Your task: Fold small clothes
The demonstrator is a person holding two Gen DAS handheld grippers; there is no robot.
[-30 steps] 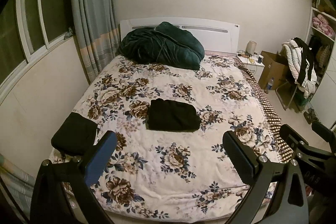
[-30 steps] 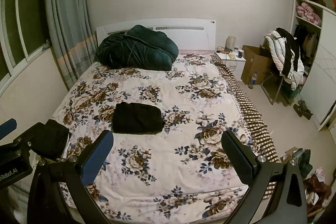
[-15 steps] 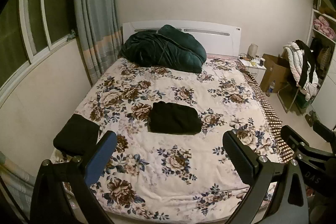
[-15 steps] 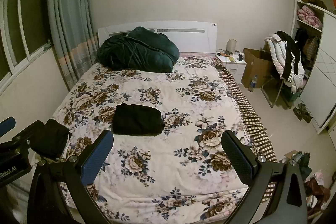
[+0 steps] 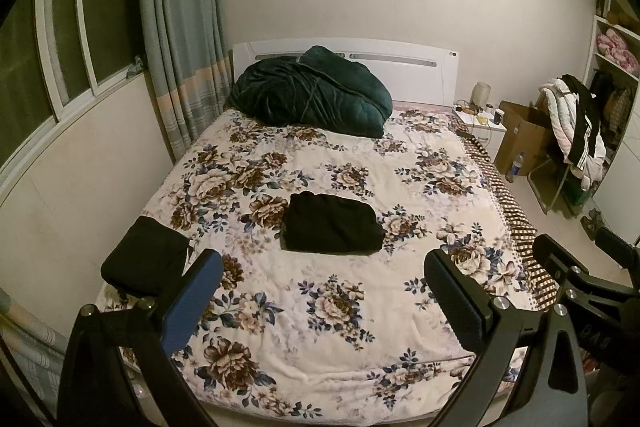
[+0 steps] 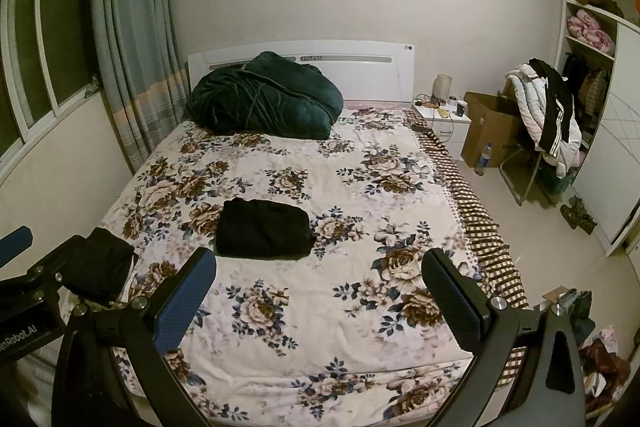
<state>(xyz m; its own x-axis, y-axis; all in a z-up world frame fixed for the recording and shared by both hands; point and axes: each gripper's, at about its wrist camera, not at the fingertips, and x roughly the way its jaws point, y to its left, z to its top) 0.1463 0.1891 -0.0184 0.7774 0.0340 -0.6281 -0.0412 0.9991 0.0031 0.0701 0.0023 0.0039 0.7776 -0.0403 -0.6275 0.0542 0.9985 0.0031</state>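
Left wrist: green duvet (image 5: 312,91) behind folded garment (image 5: 332,229).

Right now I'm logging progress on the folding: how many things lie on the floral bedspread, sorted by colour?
Black folded garments: 2, one mid-bed, one by the bed's left edge
Dark green bundled quilt at the white headboard: 1
Total: 3
Both open grippers, left and right, hold nothing.
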